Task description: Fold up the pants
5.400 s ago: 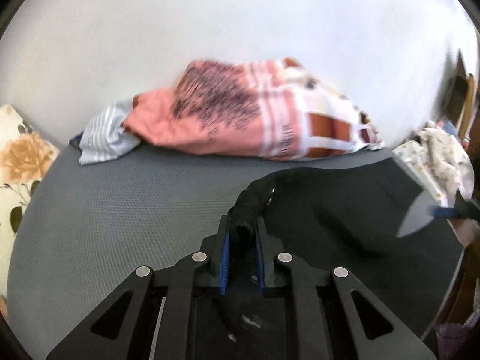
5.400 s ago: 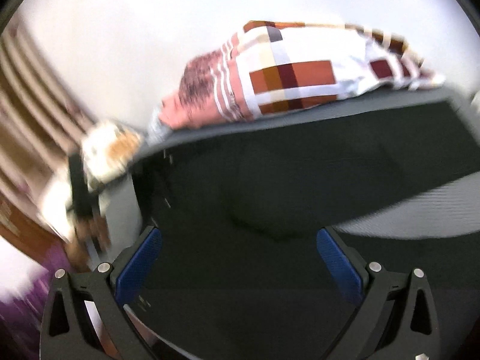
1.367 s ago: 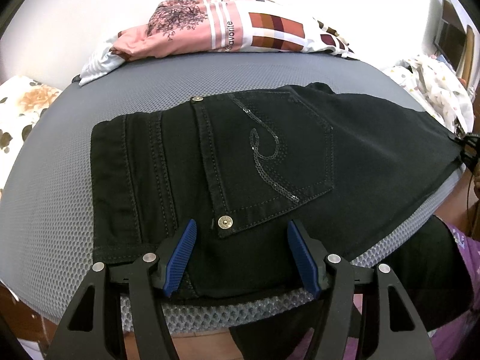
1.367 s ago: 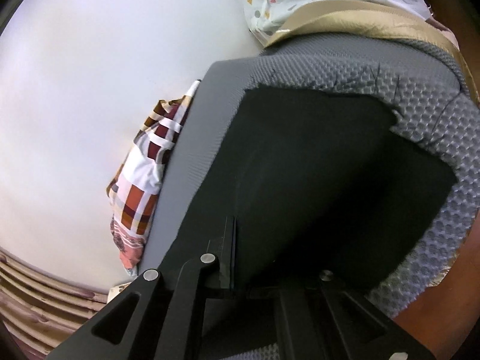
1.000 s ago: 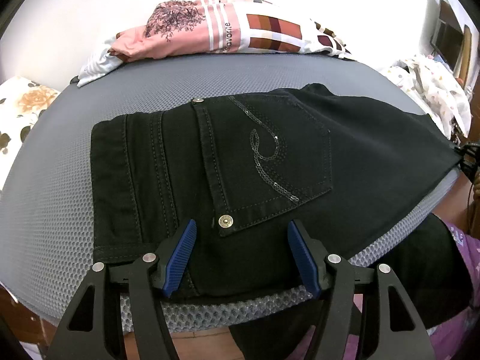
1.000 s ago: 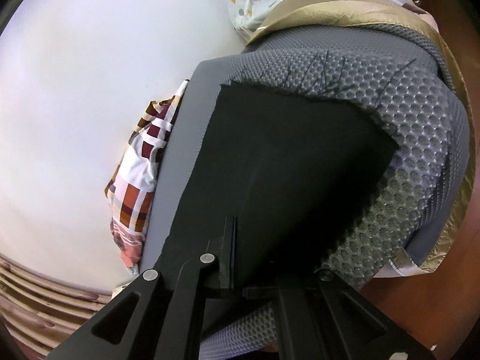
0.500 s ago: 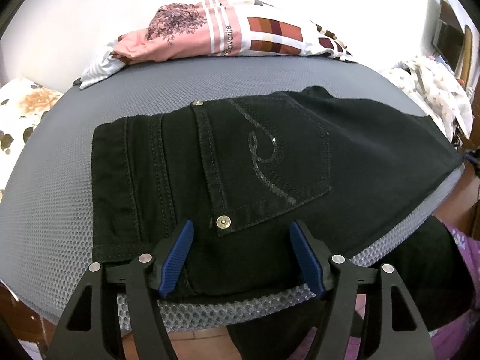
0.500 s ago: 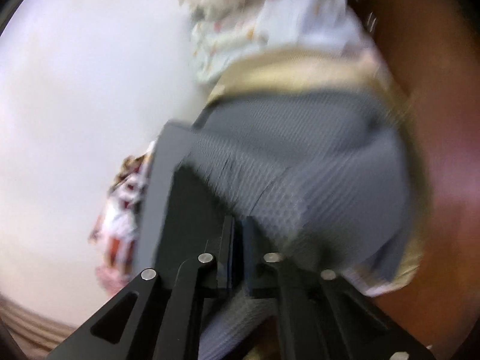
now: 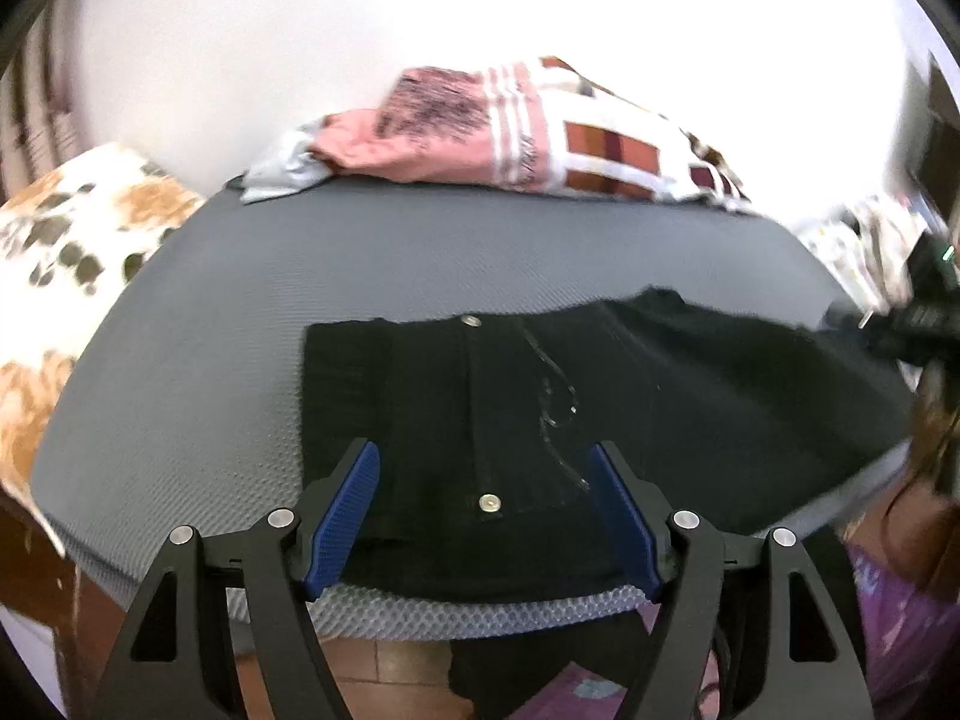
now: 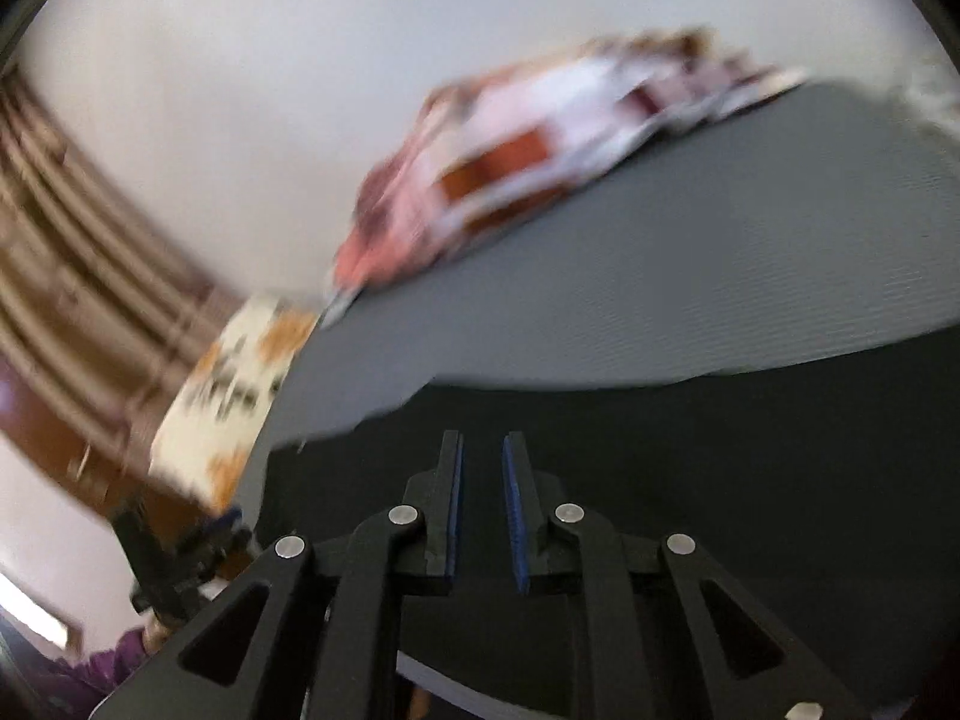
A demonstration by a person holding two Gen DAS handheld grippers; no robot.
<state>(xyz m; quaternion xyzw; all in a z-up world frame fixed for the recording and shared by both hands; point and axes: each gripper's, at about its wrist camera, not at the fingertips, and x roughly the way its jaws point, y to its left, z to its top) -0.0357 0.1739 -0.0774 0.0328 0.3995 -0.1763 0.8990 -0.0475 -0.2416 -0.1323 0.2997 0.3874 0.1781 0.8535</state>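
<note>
Black pants [image 9: 540, 396] lie flat on the grey mesh bed [image 9: 240, 312], back pocket with sequin swirl up, waistband to the left, one part hanging over the near edge. My left gripper [image 9: 483, 480] is open and empty, hovering at the near edge over the pocket. My right gripper [image 10: 480, 450] has its pads a narrow gap apart with nothing between them, above the black pants [image 10: 690, 450]; this view is blurred. The right gripper also shows at the far right in the left wrist view [image 9: 918, 318].
A pile of pink and checked clothes [image 9: 510, 132] lies at the bed's far edge by the white wall. A floral pillow [image 9: 66, 252] is at the left. Patterned cloth [image 9: 864, 246] lies at the far right. The floor [image 9: 390, 672] shows below the bed's near edge.
My right gripper has let go of the pants leg, swung from the bed's end to face across the bed, and opened slightly. My left gripper has pulled back and tilted up, staying open.
</note>
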